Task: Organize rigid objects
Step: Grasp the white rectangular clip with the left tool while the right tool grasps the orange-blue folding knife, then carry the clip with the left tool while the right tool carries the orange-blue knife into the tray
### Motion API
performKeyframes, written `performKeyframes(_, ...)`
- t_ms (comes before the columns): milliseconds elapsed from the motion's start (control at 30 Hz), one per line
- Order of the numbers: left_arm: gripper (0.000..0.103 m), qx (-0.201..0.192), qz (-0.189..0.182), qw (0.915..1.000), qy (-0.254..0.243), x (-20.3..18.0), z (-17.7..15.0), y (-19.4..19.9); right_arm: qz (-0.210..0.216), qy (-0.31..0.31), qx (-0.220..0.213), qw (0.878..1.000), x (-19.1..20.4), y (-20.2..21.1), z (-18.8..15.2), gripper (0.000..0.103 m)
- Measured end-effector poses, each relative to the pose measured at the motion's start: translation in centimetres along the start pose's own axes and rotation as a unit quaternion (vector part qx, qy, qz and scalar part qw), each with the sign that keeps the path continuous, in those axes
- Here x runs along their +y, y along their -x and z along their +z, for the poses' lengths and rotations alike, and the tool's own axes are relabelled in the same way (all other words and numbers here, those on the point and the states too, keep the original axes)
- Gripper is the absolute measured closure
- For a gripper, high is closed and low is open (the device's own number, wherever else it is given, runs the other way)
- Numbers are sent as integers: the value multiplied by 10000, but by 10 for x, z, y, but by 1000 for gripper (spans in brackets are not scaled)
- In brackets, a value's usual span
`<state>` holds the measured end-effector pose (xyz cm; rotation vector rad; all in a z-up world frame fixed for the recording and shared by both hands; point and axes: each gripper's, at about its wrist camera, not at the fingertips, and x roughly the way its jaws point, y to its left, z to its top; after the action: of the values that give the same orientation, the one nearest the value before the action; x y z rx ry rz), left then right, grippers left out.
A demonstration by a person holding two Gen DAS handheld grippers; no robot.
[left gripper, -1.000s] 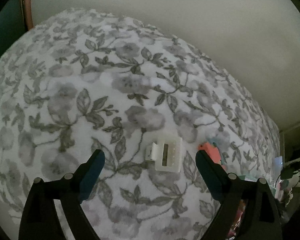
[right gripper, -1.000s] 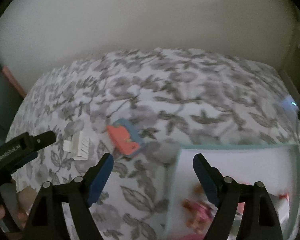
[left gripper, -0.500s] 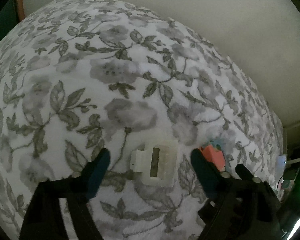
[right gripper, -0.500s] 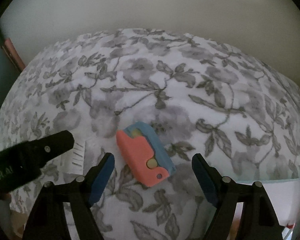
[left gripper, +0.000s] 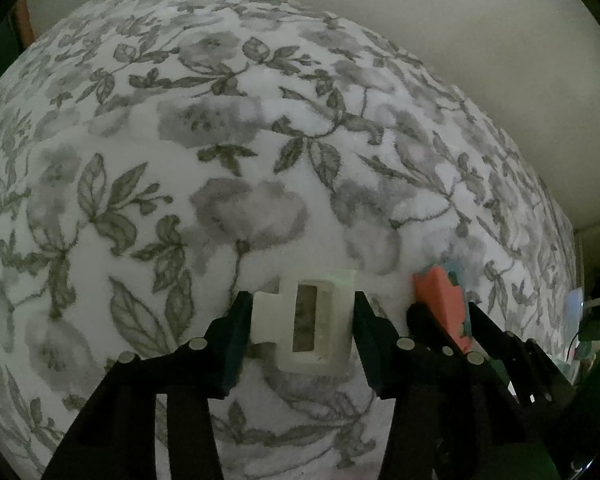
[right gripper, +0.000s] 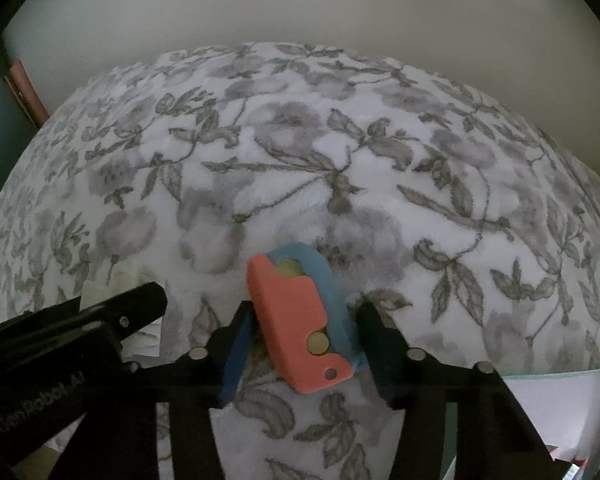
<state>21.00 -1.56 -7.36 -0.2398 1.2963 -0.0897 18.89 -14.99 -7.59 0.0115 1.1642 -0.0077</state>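
I have both grippers down on the floral blanket [left gripper: 228, 128], working side by side. My left gripper [left gripper: 300, 324] has its fingers closed in against the two sides of the white hair clip [left gripper: 305, 326], one blue pad touching its left edge and the other its right edge, so it is pinching the clip. The clip lies flat on the blanket, near the bottom middle of the left wrist view, with a rectangular slot through its centre.

Just to the right of it I can see the coral and blue toy [left gripper: 441, 304], and my right gripper [left gripper: 445, 330] already straddles it there. From the right wrist view, the toy [right gripper: 300, 320] sits between the fingers of that gripper [right gripper: 301, 334], tilted with its far end leaning left. The right finger presses on the blue edge, and the left pad is at the coral side, though I cannot tell for sure that it touches. I read it as pinching the toy.

The body of the left gripper [right gripper: 72, 344] fills the near left of that view, with a bit of the white clip [right gripper: 96, 292] showing behind it. A pale bin [right gripper: 559, 400] lies at the near right corner, its rim just beside the blanket
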Motion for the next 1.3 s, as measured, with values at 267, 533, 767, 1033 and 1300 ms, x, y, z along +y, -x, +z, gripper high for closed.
performKeyframes(267,55,48,-137,9998,109,4,-10,14,69,-130,94,9998,-6,10,-13,54)
performKeyframes(533,55,-99,-201,9997,-1,-1,-24,43,188,-428,0,9989,-16,38,-31,58)
performKeyframes(767,55,-186,-182,9996,-85,-2,-39,65,281,-609,-49,9977,-25,61,-48,64)
performKeyframes(1033,55,-420,-219,9984,-293,-14,-50,92,399,-717,-88,9966,-30,80,-65,66)
performKeyframes(1300,55,-591,-291,9971,-378,-21,-55,108,520,-823,-212,9950,-36,97,-71,66)
